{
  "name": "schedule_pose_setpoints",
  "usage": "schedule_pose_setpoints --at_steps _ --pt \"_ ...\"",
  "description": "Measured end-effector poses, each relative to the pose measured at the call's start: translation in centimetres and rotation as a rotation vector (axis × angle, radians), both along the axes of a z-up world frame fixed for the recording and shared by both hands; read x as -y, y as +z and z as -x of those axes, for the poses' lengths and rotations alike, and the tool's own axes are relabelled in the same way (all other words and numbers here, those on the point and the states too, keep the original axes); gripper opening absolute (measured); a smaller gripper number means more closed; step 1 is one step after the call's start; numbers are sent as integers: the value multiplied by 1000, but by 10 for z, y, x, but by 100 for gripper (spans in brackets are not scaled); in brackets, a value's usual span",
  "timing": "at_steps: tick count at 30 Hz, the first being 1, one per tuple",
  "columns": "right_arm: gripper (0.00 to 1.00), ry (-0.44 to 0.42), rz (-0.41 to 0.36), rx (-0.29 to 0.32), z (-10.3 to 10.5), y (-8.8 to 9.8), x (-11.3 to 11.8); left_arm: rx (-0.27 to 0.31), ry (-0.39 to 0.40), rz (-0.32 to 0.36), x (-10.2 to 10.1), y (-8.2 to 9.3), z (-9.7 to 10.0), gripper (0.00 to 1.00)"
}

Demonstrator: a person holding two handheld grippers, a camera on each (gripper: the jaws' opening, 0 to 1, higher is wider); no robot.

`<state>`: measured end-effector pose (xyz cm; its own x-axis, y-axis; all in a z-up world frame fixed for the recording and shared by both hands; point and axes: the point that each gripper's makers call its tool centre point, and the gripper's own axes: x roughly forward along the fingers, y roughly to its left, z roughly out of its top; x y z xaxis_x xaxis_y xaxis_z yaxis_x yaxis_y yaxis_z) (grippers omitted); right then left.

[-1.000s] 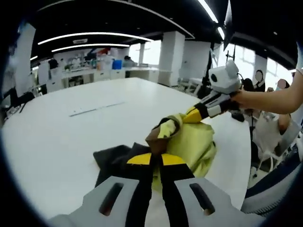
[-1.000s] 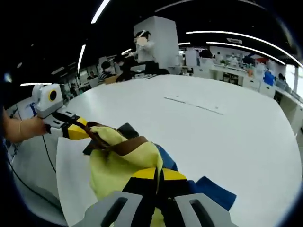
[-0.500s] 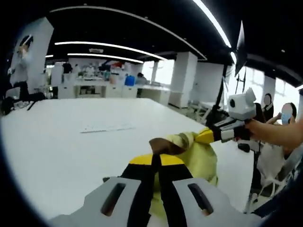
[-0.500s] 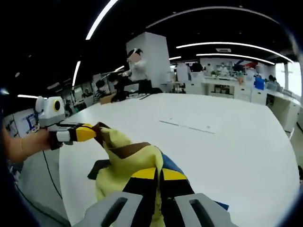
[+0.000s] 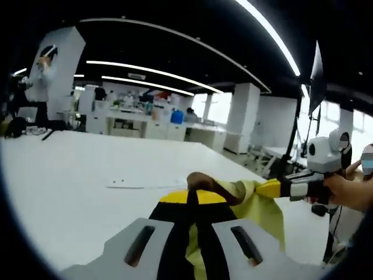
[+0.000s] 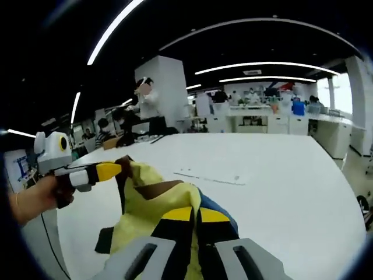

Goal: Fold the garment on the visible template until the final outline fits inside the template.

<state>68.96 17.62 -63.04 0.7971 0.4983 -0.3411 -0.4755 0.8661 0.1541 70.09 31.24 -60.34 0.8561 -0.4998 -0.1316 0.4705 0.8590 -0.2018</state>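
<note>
We look across a broad white surface [image 5: 76, 175] in a bright open office with strip lights overhead. The template is hard to make out; faint pale lines [image 6: 210, 178] lie far on the surface. The garment [image 6: 154, 204], yellow with a brown collar band and a blue patch, hangs bunched above the surface between our tongs. The left tongs [image 5: 194, 198] are pressed together, pinching the garment's collar; the right tongs [image 6: 191, 214] likewise pinch the garment. Its lower part is cut off.

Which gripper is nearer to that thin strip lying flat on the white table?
Hard to tell: both the left gripper and right gripper hold the yellow garment short of the strip.
</note>
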Motion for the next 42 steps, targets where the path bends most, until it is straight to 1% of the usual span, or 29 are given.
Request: schedule_pose_setpoints --at_steps 1,2,7,9,11,12,13,14,16,17,18,20,22,23,24,25,26,28,30,33,35,36,37,40,42 --pt "0 -7 11 9 -5 -1 0 10 9 -17 0 -1 -6 0" --pt "0 -17 15 8 -8 -2 1 6 18 -23 -1 -4 -10 0" --pt "0 -54 2 -8 -28 -13 2 7 62 -79 -4 -17 -35 0" --pt "0 -76 5 -9 -39 -19 3 4 71 -80 -5 -22 -45 0" --pt "0 -90 9 -22 -50 -27 3 -8 92 -83 -7 -29 -57 0" --pt "0 -96 11 -28 -54 -30 2 -14 116 -72 -10 -34 -65 0" --pt "0 -102 15 -34 -58 -33 2 -33 130 -28 -9 -38 -71 0" --pt "0 -112 17 -36 -63 -37 2 -42 114 -33 -6 -44 -78 0" --pt "0 -125 11 -43 -72 -44 0 -50 129 -144 -12 -59 -86 0" --pt "0 -130 2 -54 -75 -48 -1 -59 127 -162 -12 -65 -88 0" --pt "0 -134 -2 -67 -79 -55 -2 -61 120 -153 -10 -69 -91 0" --pt "0 -134 -2 -86 -83 -65 -4 -97 133 -151 -14 -83 -95 0" --pt "0 -136 -2 -109 -87 -77 -6 -118 137 -185 -18 -96 -99 0" --pt "0 -129 -2 -121 -88 -83 -8 -129 133 -216 -20 -105 -100 0" --pt "0 -132 -2 -143 -89 -91 -9 -140 132 -235 -22 -111 -101 0" --pt "0 -130 -6 -154 -89 -96 -10 -150 127 -241 -22 -117 -102 0" --pt "0 -133 -5 -179 -89 -104 -11 -154 121 -249 -22 -121 -102 0" --pt "0 -138 -6 -198 -89 -113 -13 -178 114 -271 -23 -131 -101 0" --pt "0 -134 -19 -232 -87 -121 -17 -193 108 -298 -24 -139 -101 0" --pt "0 -113 -8 -253 -86 -132 -23 -207 100 -326 -28 -149 -101 0" --pt "0 -109 -1 -269 -87 -137 -23 -217 94 -327 -29 -154 -102 0" --pt "0 -111 -10 -285 -87 -140 -23 -224 96 -323 -30 -157 -102 0" --pt "0 -113 -15 -292 -88 -141 -22 -238 97 -328 -31 -161 -102 0" --pt "0 -116 -23 -306 -89 -145 -23 -242 98 -352 -34 -167 -102 0" --pt "0 -101 -27 -316 -89 -147 -26 -245 97 -358 -34 -169 -103 0"
